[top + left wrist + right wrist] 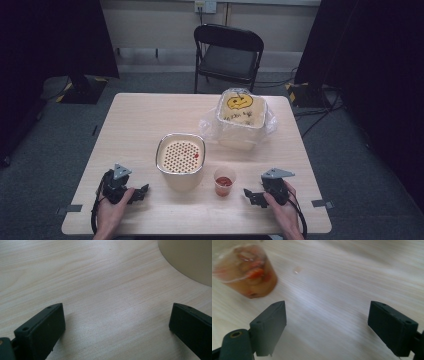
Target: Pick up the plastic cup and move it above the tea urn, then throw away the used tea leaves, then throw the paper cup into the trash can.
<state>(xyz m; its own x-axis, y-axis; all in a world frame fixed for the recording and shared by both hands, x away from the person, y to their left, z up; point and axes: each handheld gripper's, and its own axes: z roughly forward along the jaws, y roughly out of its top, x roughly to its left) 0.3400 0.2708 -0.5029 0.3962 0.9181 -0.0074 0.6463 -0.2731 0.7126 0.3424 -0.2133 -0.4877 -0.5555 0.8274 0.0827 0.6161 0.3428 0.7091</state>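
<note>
A cream container (pixel 180 160) with a perforated insert stands at the table's middle, a red bit on the insert. To its right is a small clear cup (pixel 224 182) holding something red, blurred at upper left in the right gripper view (pixel 247 272). A foil tray with a yellow-face lid (pixel 241 110) sits in a clear plastic bag at the back right. My left gripper (pixel 141 193) rests near the front left, open, with bare wood between its jaws (pixel 117 320). My right gripper (pixel 251 196) is at the front right, open and empty (pixel 327 320), just right of the cup.
The light wooden table (pixel 140 120) has bare room at its left and back left. A black folding chair (pixel 227 55) stands behind the table. Dark curtains hang at both sides, with cables on the grey floor at the right.
</note>
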